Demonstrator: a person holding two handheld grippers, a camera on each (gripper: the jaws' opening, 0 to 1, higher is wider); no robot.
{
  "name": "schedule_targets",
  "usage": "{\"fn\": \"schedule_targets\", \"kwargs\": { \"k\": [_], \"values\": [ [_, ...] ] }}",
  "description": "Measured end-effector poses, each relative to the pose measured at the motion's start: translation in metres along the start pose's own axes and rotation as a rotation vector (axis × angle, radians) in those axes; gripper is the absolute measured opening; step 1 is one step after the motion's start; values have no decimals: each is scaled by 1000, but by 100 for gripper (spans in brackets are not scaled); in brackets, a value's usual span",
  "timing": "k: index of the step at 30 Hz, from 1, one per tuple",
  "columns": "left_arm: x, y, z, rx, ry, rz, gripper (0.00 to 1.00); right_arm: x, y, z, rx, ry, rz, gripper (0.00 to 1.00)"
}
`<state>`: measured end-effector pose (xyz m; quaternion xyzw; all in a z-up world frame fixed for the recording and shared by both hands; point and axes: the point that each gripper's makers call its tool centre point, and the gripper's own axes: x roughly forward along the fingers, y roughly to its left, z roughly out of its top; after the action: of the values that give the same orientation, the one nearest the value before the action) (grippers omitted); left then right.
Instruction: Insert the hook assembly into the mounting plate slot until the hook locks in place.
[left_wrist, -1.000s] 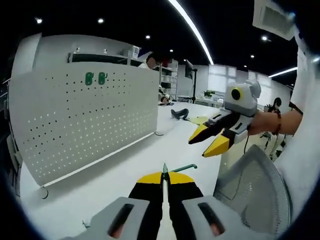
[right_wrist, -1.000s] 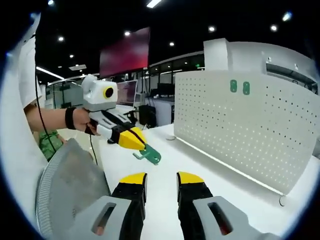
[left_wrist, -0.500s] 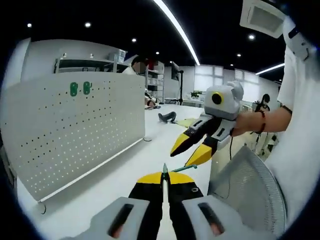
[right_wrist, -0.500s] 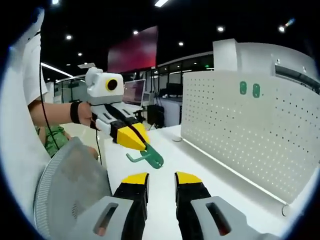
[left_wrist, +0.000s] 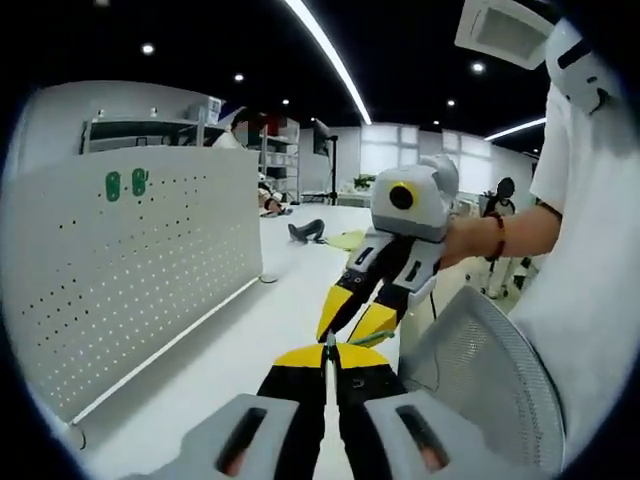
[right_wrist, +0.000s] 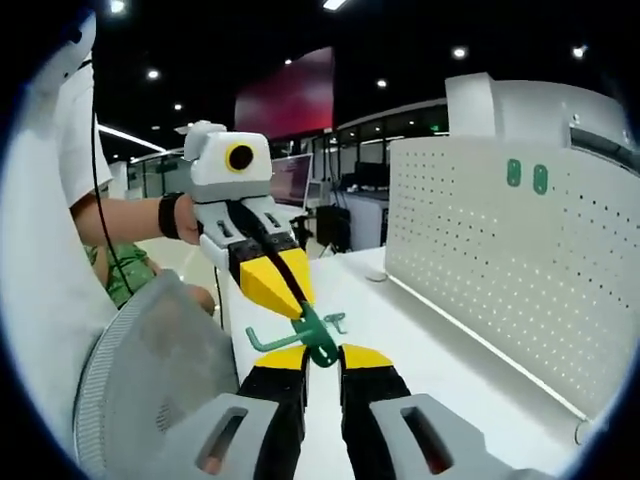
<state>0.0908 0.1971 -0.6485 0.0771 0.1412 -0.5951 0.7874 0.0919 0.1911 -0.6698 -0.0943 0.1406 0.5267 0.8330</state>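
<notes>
Jaws of the left gripper clenched on the green hook assembly, gripping it at one end; in the left gripper view the same jaws pressed flat together with a thin green edge showing between the tips. Jaws of the right gripper parted, tips either side of the hook in the right gripper view, no contact evident; cannot tell for certain at that angle. Hook held in the air above the white tabletop, between the two grippers, well apart from the pegboard.

Mounting plate: white perforated pegboard standing upright on the tabletop, edge-on towards the left gripper view. Not yet approached; insertion not begun.

Handling judgement: hook appears to be thin moulded plastic or coated wire, light, fairly stiff, with slender prongs likely to twist in a pinch grip. Smooth surface, so some slip possible under sideways load. Best taken on the flat central body, leaving the mounting tabs free to enter the holes. Transfer or regrip between grippers seems to be the step in hand.

Count: one hook assembly in hand; one pegboard; two green markers side by side near its top edge; two grippers. One grey mesh chair back beside the person.
</notes>
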Motion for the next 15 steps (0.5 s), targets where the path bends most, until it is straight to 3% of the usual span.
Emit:
{"fn": "schedule_targets", "kwargs": {
  "k": [3,15],
  "values": [
    [0,-2,2,-1,-8,-14,2,0,4,-4,32,19,30,7],
    [0,0,6,3,-28,11,4,-6,-4,0,82,-2,-29,1]
  ]
}}
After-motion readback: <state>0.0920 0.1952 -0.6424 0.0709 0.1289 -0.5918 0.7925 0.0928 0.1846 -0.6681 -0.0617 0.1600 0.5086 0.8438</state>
